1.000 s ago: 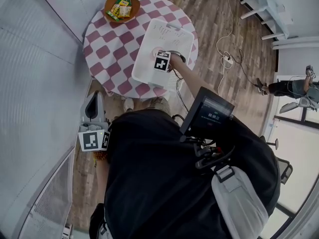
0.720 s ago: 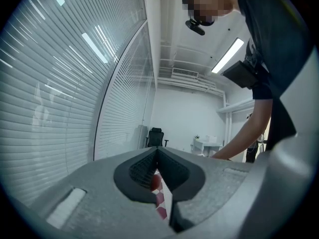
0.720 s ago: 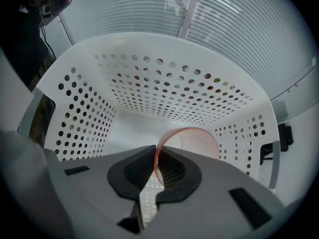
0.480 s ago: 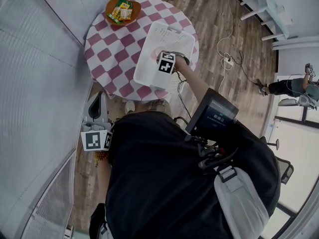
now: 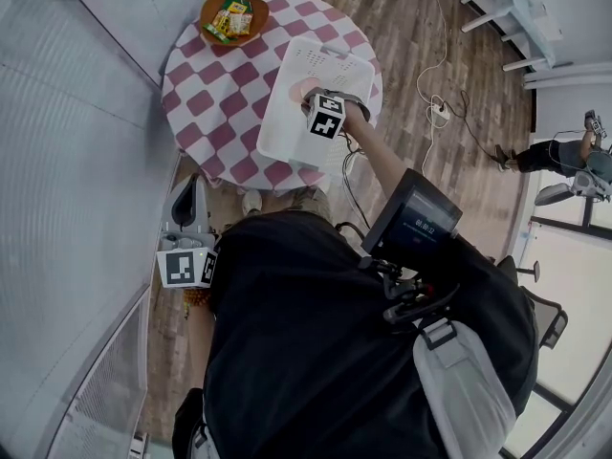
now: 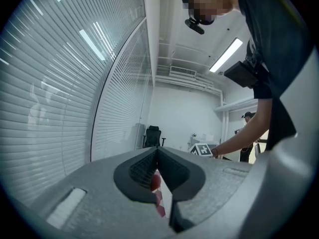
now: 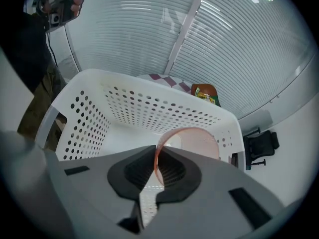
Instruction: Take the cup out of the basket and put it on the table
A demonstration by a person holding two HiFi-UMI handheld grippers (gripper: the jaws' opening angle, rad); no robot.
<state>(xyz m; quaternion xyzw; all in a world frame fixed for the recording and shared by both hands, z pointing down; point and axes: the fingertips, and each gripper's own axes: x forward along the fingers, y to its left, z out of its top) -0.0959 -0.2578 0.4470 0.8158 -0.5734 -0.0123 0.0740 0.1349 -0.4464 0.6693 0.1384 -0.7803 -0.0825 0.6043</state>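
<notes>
A translucent pink cup [image 7: 192, 141] hangs inside the white perforated basket [image 7: 149, 103], and my right gripper [image 7: 157, 156] is shut on its rim, one jaw inside and one outside. From the head view the right gripper [image 5: 311, 98] points steeply down over the basket [image 5: 316, 60], with the cup [image 5: 302, 90] showing as a pink patch beside it. The basket stands on the round table [image 5: 215, 94] with a red-and-white checked cloth. My left gripper [image 5: 188, 187] is held level near my left side, off the table; its jaws [image 6: 158, 156] look shut with nothing between them.
An orange bowl of snack packets [image 5: 232, 17] sits at the table's far edge, also seen behind the basket [image 7: 205, 94]. Cables and a power strip [image 5: 438, 113] lie on the wooden floor to the right. A wall of blinds runs along the left. Another person [image 5: 555, 165] stands far right.
My right gripper has risen inside the basket with the cup in its jaws and drifted slightly right in the head view. The left gripper has stayed put.
</notes>
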